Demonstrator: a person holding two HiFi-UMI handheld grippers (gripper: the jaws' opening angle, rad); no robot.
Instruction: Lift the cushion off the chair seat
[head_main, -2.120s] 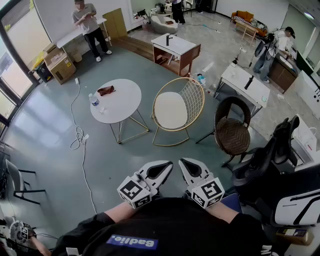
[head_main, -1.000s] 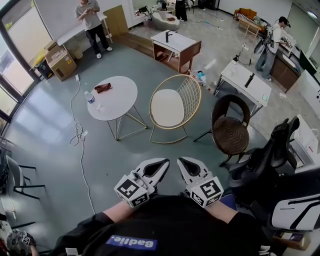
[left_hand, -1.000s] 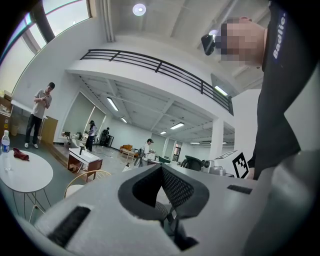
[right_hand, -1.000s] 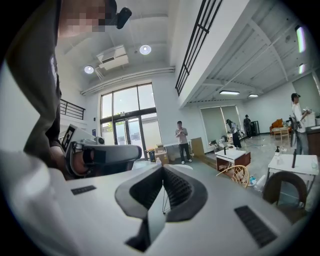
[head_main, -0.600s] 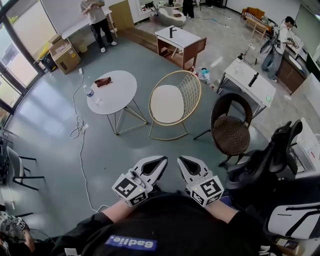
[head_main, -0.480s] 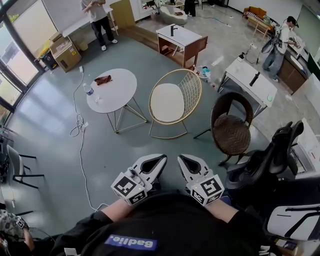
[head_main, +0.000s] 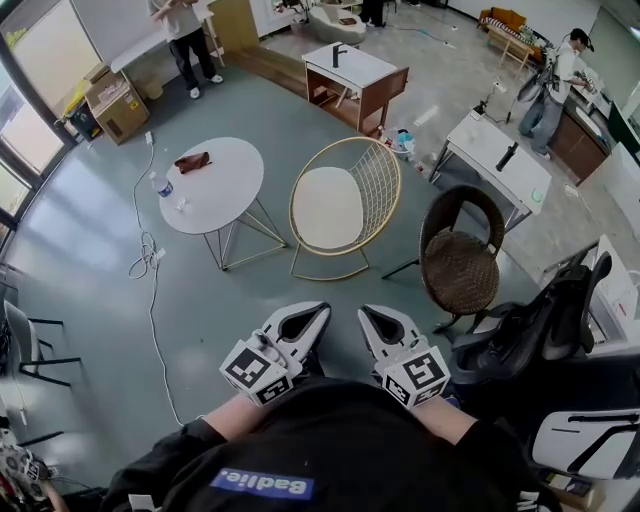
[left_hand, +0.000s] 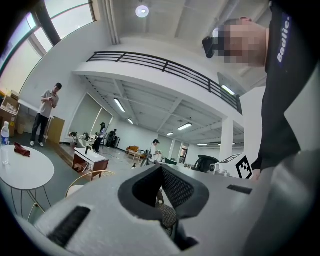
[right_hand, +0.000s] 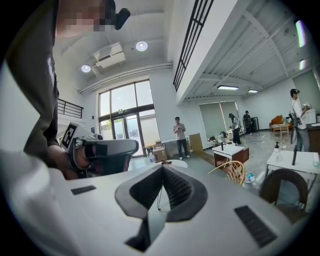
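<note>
From the head view, the cream round cushion (head_main: 327, 207) lies on the seat of the gold wire bucket chair (head_main: 386, 188). The chair stands on the grey floor between a white round table (head_main: 222, 190) and a dark brown wicker chair (head_main: 461, 268). Both are well apart from the two grippers, which are held side by side close to the person's body at the bottom of the frame. That view does not settle how the jaws stand.

The left gripper view does: the left gripper (left_hand: 161, 168) has its jaws together with nothing between them. It also shows the table edge-on, with a clear plastic bottle (left_hand: 4, 142) on it, and only the rim of the gold chair (left_hand: 93, 173).

The right gripper view shows the right gripper (right_hand: 162, 167) with its jaws likewise met at the tips and empty. The left gripper's grey body (right_hand: 102, 150) is just beside it, and the gold chair's wire back (right_hand: 233, 172) is far off to the right.
</note>
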